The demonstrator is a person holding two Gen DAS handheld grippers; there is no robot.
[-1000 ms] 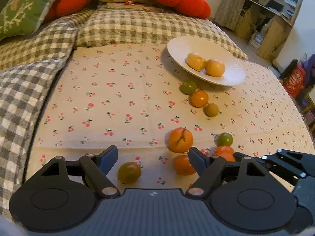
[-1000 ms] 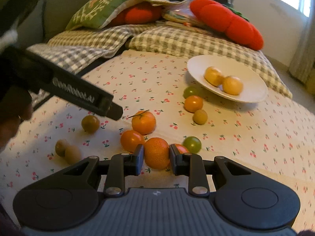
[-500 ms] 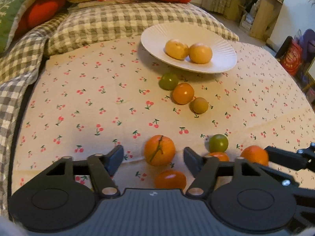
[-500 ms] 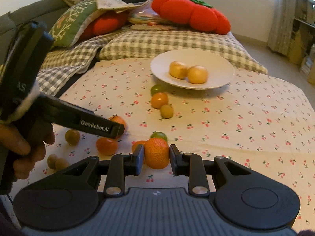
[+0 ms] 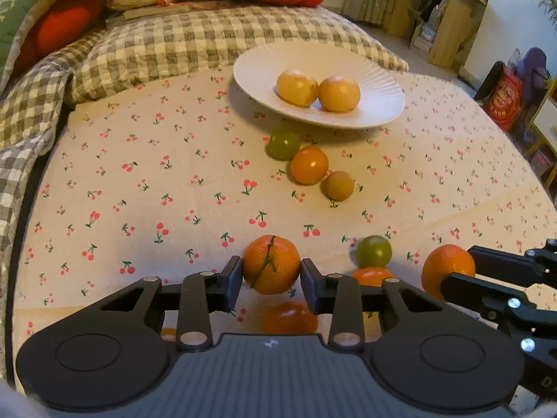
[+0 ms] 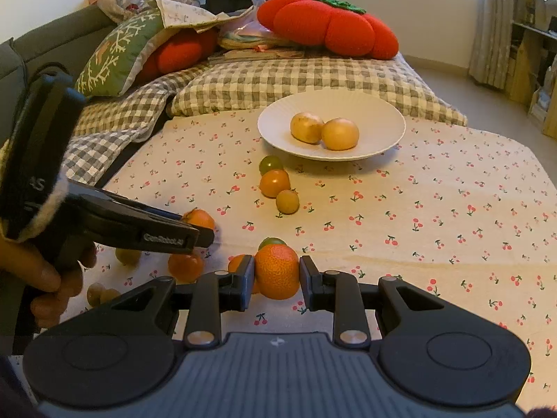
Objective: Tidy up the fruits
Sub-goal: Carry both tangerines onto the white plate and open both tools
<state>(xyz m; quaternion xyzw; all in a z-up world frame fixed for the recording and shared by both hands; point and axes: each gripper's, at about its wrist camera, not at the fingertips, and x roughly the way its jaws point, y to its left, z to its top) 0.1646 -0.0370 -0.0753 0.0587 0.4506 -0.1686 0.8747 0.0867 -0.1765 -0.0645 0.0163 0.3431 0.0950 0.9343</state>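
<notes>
Tangerines sit pinched in both tools: stemmed one (image 5: 271, 264) centre-frame in my left tool (image 5: 271, 278), another (image 6: 277, 271) in my right tool (image 6: 277, 280). I'd lift gently toward the plate (image 6: 379, 111), upper centre, avoiding collision.

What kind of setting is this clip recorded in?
Most likely a home living room or bedroom: the fruit lies on a cherry-print sheet over a sofa or bed, with checked cushions and a tomato-shaped plush pillow behind, and cluttered wooden shelves by a curtain.

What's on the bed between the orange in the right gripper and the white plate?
In the right wrist view, four small fruits: a green one near the orange, then yellowish, orange, green toward the plate.
</notes>
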